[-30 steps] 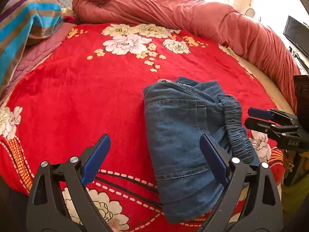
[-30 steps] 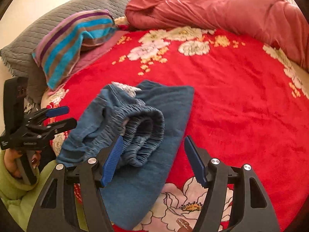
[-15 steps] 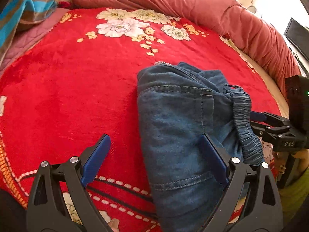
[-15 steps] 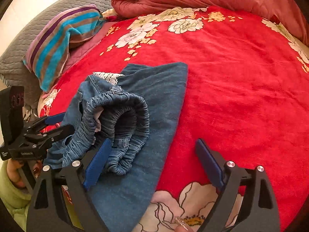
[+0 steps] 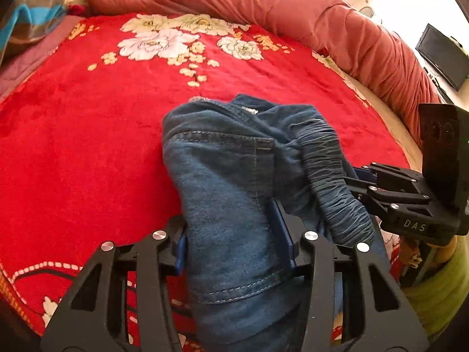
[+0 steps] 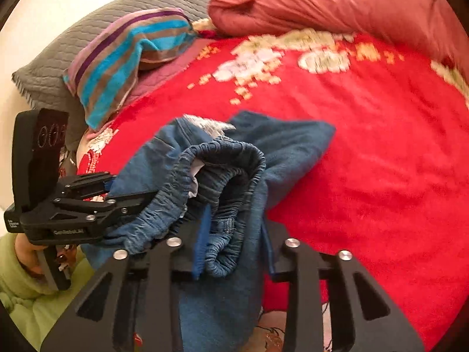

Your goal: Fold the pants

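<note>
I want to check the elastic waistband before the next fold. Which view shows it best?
Right wrist view: the waistband faces the camera, open as a gathered loop. Left wrist view shows it only side-on, a ruched strip along the pants' edge.

Left wrist view: set close above the folded denim pants (image 5: 234, 193), angled down, facing the red floral blanket (image 5: 88, 146). Right wrist view: set equally close at the pants' elastic-waistband side, angled down. Shared by both: pants, blanket, rust quilt (image 6: 337, 3) beyond the pants.
</note>
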`<action>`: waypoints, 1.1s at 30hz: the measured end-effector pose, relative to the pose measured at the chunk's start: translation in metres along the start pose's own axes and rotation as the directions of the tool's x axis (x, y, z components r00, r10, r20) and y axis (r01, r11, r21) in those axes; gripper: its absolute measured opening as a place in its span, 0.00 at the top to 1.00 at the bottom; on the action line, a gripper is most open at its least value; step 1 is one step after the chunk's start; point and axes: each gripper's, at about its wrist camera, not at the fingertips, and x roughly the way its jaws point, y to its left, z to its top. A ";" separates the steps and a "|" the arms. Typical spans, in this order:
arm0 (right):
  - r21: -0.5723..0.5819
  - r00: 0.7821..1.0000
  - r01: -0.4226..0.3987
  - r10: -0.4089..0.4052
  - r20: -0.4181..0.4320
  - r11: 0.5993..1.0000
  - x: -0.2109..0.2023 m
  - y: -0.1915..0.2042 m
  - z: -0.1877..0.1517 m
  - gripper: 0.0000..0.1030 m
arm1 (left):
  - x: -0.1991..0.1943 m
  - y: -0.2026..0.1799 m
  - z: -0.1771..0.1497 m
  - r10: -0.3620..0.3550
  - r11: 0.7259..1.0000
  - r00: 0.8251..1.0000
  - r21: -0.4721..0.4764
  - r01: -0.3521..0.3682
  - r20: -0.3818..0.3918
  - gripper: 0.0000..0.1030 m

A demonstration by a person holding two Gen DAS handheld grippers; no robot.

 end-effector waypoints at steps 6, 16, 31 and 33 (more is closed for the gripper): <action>-0.054 1.000 -0.004 0.006 0.030 0.999 -0.004 0.012 0.020 0.74 | -0.010 -0.001 0.016 -0.026 1.000 0.999 -0.007 0.026 0.030 0.64; -0.093 0.997 0.019 -0.012 0.073 0.995 0.011 0.008 0.065 0.74 | -0.012 0.019 0.052 0.010 0.999 0.997 -0.032 -0.007 0.082 0.64; -0.080 0.994 0.102 -0.099 0.048 0.992 0.039 -0.005 0.079 0.69 | 0.012 0.041 0.065 0.041 0.998 0.997 -0.047 -0.038 0.066 0.58; -0.065 0.993 0.117 -0.115 0.040 0.991 0.040 -0.008 0.076 0.56 | 0.013 0.042 0.062 0.046 0.998 0.997 -0.051 -0.043 0.061 0.55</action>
